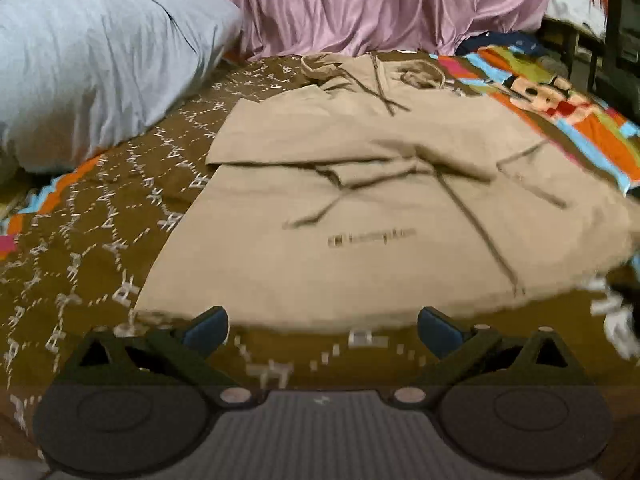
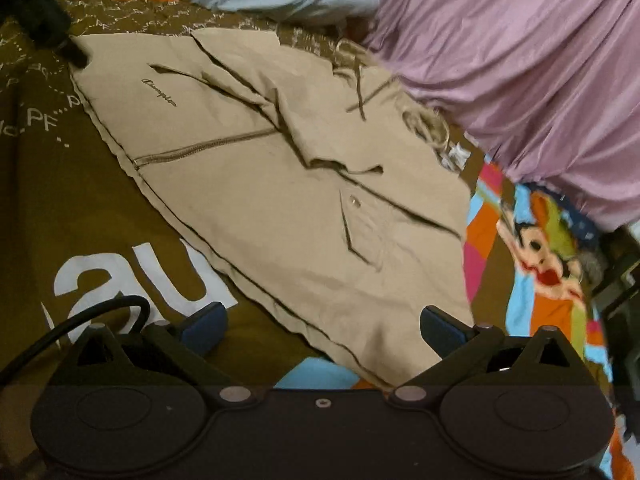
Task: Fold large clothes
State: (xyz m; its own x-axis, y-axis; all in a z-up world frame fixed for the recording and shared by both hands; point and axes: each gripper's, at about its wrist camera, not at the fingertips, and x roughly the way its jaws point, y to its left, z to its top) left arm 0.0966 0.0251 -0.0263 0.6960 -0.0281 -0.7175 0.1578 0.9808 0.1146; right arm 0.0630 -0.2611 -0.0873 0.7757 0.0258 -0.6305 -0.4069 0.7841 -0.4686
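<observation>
A tan Champion hooded jacket (image 1: 360,208) lies flat on the bed with both sleeves folded across its chest. It also shows in the right wrist view (image 2: 280,184), zipper running left to right. My left gripper (image 1: 322,326) is open and empty, just short of the jacket's bottom hem. My right gripper (image 2: 324,326) is open and empty, hovering over the jacket's near corner. The other gripper shows as a dark shape at the jacket's far left corner (image 2: 48,24).
The bed has a brown patterned bedsheet (image 1: 80,248) with colourful cartoon print on the right (image 2: 540,264). A grey-blue pillow (image 1: 92,68) lies at the back left. A pink curtain (image 1: 380,4) hangs behind the bed. Dark furniture (image 1: 616,40) stands at the far right.
</observation>
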